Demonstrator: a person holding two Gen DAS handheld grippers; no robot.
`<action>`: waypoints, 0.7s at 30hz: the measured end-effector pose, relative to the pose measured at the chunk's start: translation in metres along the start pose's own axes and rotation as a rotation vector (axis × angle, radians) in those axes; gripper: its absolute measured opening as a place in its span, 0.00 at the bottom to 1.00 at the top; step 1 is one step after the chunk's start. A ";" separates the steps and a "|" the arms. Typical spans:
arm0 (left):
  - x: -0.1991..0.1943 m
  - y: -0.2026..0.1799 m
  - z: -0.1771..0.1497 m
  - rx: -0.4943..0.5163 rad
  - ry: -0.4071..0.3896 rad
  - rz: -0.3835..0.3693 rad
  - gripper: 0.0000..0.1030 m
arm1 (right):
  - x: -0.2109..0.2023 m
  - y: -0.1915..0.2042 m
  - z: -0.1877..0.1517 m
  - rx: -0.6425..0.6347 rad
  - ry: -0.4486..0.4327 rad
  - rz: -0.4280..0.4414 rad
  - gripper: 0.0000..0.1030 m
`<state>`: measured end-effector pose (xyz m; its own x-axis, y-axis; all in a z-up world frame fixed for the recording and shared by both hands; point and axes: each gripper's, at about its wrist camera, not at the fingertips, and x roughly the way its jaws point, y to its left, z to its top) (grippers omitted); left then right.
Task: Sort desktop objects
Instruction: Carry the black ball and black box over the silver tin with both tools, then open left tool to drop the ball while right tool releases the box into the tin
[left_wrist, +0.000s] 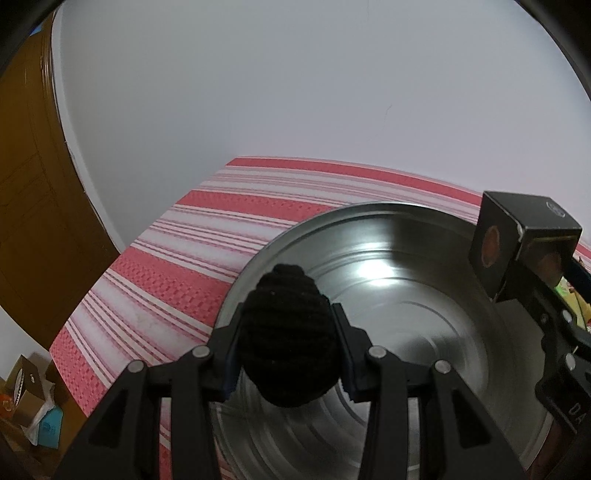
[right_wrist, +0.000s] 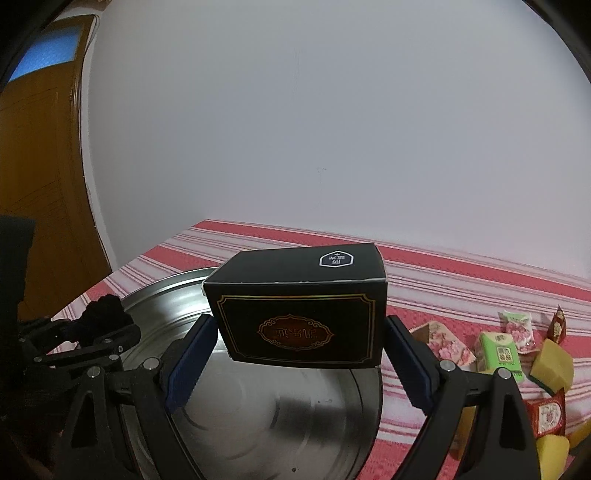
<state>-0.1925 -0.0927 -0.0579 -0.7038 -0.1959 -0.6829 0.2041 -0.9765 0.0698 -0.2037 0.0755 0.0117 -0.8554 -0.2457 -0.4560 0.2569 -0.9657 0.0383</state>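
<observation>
While each hangs over the steel basin (left_wrist: 424, 332), left tool (left_wrist: 290, 345) clamps black yarn ball (left_wrist: 288, 332); right tool (right_wrist: 299, 354) clamps black box (right_wrist: 299, 325).

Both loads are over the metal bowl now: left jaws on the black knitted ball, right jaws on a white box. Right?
Not quite: the box in the right jaws is black with gold trim, as the right wrist view shows. The left jaws do hold the black knitted ball, and both hang over the metal bowl.

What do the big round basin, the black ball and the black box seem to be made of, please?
Basin: metal, probably stainless steel, shiny, with glare and concentric rings. Ball in the left tongs: wound black cord or yarn, matte, with a ribbed surface. Box in the right tongs: printed cardboard, smooth black, with folded edges and a gold frame.
</observation>
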 end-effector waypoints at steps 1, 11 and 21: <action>0.001 -0.001 0.000 0.004 0.002 0.006 0.41 | -0.002 0.006 0.000 -0.001 0.000 -0.001 0.89; 0.016 -0.005 0.012 0.017 0.010 0.055 0.41 | 0.021 0.009 0.010 -0.015 0.024 0.015 0.90; -0.002 -0.010 0.016 0.025 -0.103 0.131 1.00 | 0.007 0.004 0.000 0.021 -0.092 0.072 0.91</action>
<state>-0.2036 -0.0843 -0.0457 -0.7383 -0.3289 -0.5888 0.2826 -0.9436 0.1727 -0.2089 0.0703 0.0082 -0.8728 -0.3206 -0.3680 0.3110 -0.9464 0.0868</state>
